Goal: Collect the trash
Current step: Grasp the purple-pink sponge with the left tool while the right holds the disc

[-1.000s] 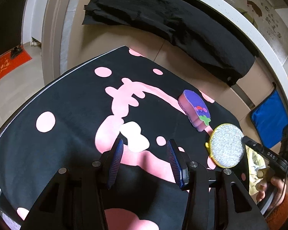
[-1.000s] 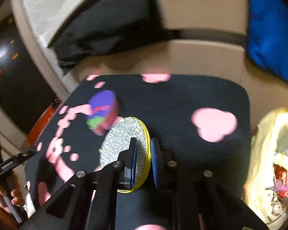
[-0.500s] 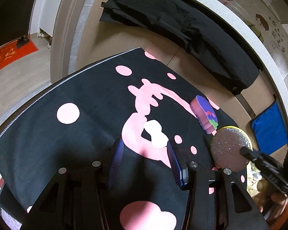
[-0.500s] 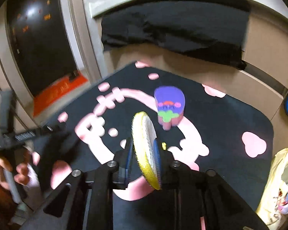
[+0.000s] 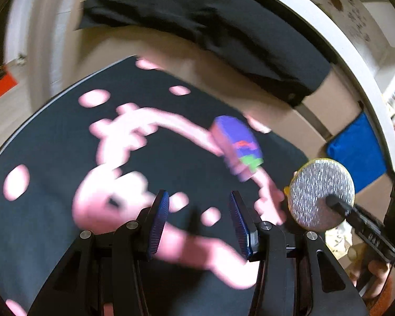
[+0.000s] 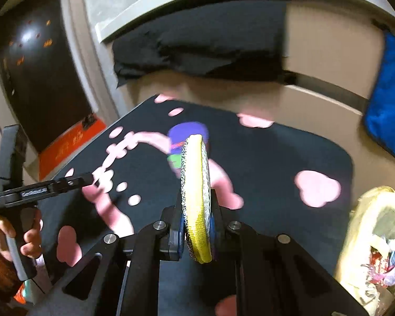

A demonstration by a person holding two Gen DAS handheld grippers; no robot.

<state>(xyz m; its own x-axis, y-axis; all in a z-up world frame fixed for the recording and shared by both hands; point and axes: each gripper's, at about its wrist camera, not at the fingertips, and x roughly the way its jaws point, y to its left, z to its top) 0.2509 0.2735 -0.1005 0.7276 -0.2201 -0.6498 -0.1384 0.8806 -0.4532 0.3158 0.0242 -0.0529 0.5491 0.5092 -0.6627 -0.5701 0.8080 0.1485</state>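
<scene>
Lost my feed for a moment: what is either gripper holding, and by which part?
Right gripper clamps the round scouring pad at its lower edge, jaws on both faces. Left gripper holds nothing.

Round silver-faced, yellow-cored scouring pad [image 6: 196,197] held on edge, purple sponge [image 5: 237,144] lying on black-and-pink cloth [image 5: 52,144]

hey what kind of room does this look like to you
Probably a room in a home: a black cloth with pink cartoon shapes covers a table, an orange doormat lies by a doorway, and a blue cushion sits nearby.
</scene>
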